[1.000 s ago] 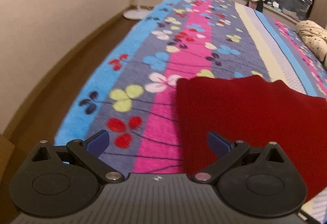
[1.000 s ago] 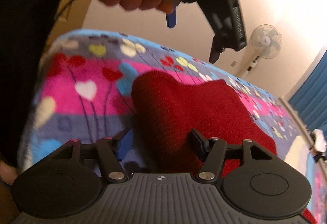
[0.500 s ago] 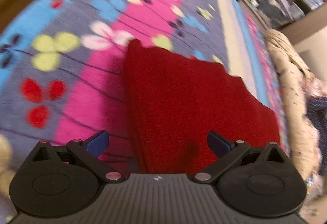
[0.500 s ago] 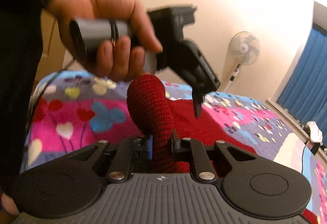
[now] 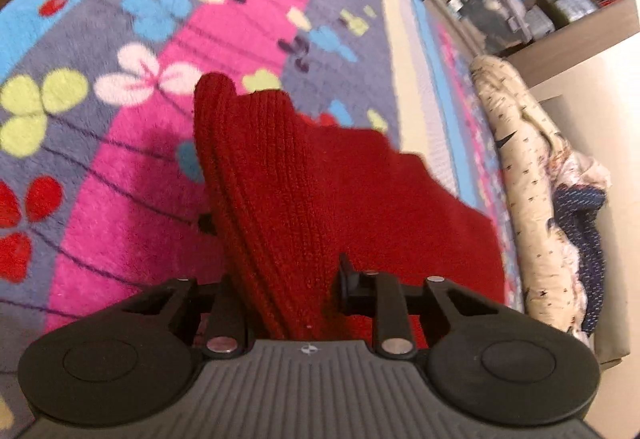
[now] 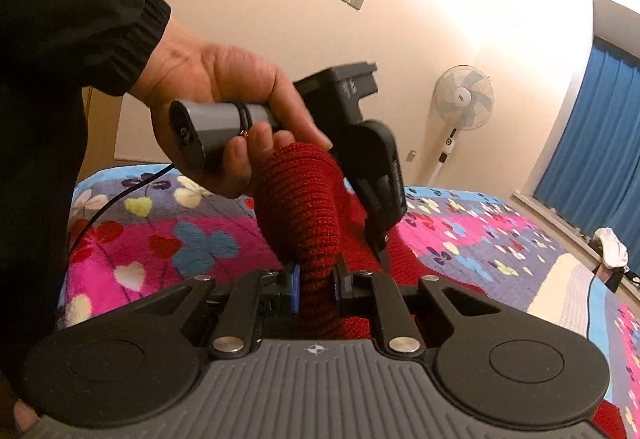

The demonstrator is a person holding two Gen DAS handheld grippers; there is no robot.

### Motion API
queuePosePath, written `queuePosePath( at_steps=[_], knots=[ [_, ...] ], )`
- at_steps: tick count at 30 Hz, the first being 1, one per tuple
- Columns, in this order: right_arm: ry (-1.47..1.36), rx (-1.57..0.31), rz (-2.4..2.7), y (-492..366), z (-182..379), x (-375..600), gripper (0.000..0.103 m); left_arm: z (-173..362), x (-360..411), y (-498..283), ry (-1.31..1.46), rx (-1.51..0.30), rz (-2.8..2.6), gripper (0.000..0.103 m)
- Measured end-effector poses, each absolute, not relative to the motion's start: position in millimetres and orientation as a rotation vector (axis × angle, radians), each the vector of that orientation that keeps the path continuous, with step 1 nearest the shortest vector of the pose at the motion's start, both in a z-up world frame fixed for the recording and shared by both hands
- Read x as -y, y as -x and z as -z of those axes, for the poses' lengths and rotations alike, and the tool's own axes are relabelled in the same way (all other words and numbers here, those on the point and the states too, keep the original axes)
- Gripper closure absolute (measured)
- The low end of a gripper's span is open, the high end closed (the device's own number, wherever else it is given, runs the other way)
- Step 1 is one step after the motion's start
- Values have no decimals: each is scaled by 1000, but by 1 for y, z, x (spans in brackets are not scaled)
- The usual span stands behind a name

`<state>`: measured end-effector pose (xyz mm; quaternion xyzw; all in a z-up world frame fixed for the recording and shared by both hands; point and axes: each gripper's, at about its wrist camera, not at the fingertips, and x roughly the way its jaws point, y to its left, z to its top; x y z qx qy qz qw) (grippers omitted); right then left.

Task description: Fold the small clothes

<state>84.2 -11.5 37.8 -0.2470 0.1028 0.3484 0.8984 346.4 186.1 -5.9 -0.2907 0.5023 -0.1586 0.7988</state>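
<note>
A dark red knitted garment (image 5: 320, 191) lies on a flowered bedspread (image 5: 120, 143). My left gripper (image 5: 288, 287) is shut on its near edge, which rises in a ribbed fold between the fingers. My right gripper (image 6: 316, 285) is shut on another bunched part of the red garment (image 6: 304, 207), lifted off the bed. In the right wrist view the left gripper (image 6: 380, 239) points down onto the cloth, held by a hand (image 6: 232, 87) in a black sleeve.
A rolled cream quilt (image 5: 532, 175) and dark blue cloth (image 5: 584, 223) lie along the bed's right side. A standing fan (image 6: 460, 107), blue curtains (image 6: 600, 143) and a white item (image 6: 612, 247) on the sill are beyond the bed. Wooden floor lies left.
Both grippers closed on the red garment: the right one first, then the left. The cloth's near edges are now lifted and bunched instead of lying flat.
</note>
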Motion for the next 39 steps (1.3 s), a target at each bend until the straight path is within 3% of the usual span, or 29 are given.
queuePosePath(
  at_steps=[7,10,14,20,32,39],
  knots=[
    [446,-204,-744,-65,-66,-26,88,-30,-242,-303,743,-920,351,78],
    [342,-265,-793,-69,-80,-27,88,-34,-251,-291,714,-934,315,74],
    [144,-430,-723,-90,-82,-3,89,-31,-252,-286,683,-1007,219,68],
    [-82,-530,-587,-97,-86,53,89,-66,-254,-249,714,-813,222,44],
    [-327,-610,-452,-108,-85,107,89,-104,-212,-199,561,-666,38,44],
    [-553,-544,-203,-83,-87,209,90,-104,-158,-198,316,-681,151,44]
  ],
)
